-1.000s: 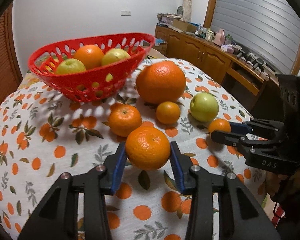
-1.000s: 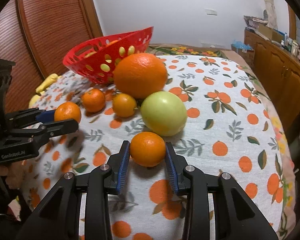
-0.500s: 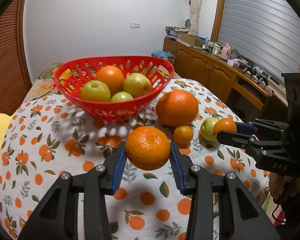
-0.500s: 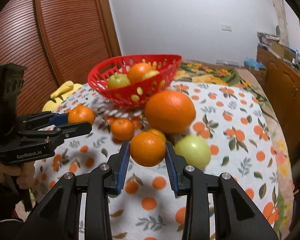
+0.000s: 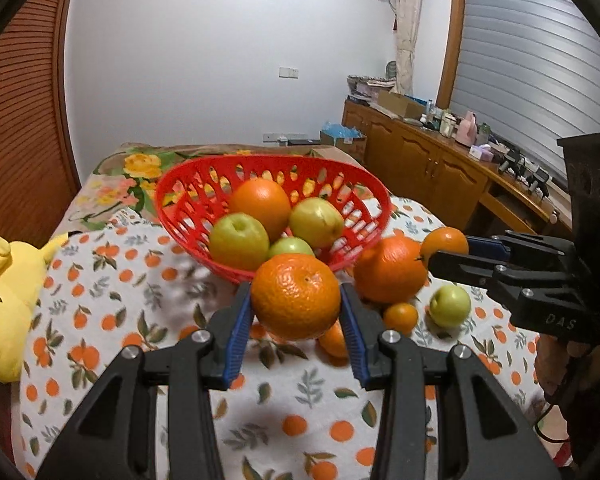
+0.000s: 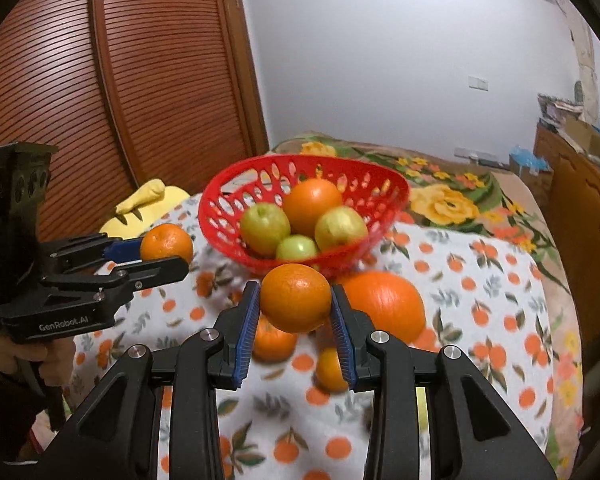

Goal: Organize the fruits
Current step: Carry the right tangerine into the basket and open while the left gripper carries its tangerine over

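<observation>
Basket (image 5: 188, 216): one orange, three apples; table: perhaps four fruits.

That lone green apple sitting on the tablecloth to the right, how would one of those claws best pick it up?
The green apple is best pinched across its widest middle, one pad on each side, coming down from above and in front. It is round and stands clear of the small orange beside it, so both flanks look free.
</observation>
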Demonstrator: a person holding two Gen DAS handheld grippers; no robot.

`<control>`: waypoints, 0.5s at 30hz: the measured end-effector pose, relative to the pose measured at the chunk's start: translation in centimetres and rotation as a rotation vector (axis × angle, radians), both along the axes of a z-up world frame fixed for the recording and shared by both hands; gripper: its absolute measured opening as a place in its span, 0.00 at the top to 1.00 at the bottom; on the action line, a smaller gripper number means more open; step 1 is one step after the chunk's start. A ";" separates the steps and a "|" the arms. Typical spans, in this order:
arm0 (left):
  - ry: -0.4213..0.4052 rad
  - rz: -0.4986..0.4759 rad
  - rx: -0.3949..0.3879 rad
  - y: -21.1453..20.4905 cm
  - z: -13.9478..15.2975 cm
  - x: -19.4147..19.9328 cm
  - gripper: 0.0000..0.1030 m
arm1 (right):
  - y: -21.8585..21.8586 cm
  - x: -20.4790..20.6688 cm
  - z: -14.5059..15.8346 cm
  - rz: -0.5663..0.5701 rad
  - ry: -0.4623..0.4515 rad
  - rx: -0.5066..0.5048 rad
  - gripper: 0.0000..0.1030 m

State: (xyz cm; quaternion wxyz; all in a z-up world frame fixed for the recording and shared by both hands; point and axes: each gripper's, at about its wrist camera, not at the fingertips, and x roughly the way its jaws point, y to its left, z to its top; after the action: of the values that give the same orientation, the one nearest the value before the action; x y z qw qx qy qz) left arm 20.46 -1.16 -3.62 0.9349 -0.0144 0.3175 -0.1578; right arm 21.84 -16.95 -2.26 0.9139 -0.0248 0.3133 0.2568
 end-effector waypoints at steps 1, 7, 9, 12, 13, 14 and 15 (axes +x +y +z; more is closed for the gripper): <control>-0.002 0.004 0.001 0.2 0.2 0.4 0.60 | 0.3 0.5 0.1 0.007 0.000 0.000 0.67; -0.001 0.020 0.003 1.4 0.4 2.4 0.60 | 1.8 3.1 0.6 0.035 -0.003 -0.015 0.67; 0.001 0.026 0.003 1.8 0.5 3.1 0.60 | 2.4 3.9 0.7 0.044 0.001 -0.017 0.67; 0.002 0.031 0.007 2.2 0.4 4.1 0.60 | 3.0 5.2 0.5 0.056 0.014 -0.027 0.67; 0.002 0.032 0.008 2.3 0.4 4.5 0.60 | 3.2 5.4 0.3 0.059 0.018 -0.032 0.67; 0.002 0.032 0.010 2.4 0.4 4.7 0.60 | 3.4 5.8 0.1 0.064 0.026 -0.036 0.66; 0.002 0.034 0.012 2.5 0.3 5.0 0.60 | 3.6 6.2 -0.1 0.067 0.033 -0.038 0.66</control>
State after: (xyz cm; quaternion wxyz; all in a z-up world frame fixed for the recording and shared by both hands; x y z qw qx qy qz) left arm 25.43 1.34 -3.28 0.9372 -0.0141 0.3191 -0.1401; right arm 28.03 -13.37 -2.40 0.8988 -0.0482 0.3323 0.2818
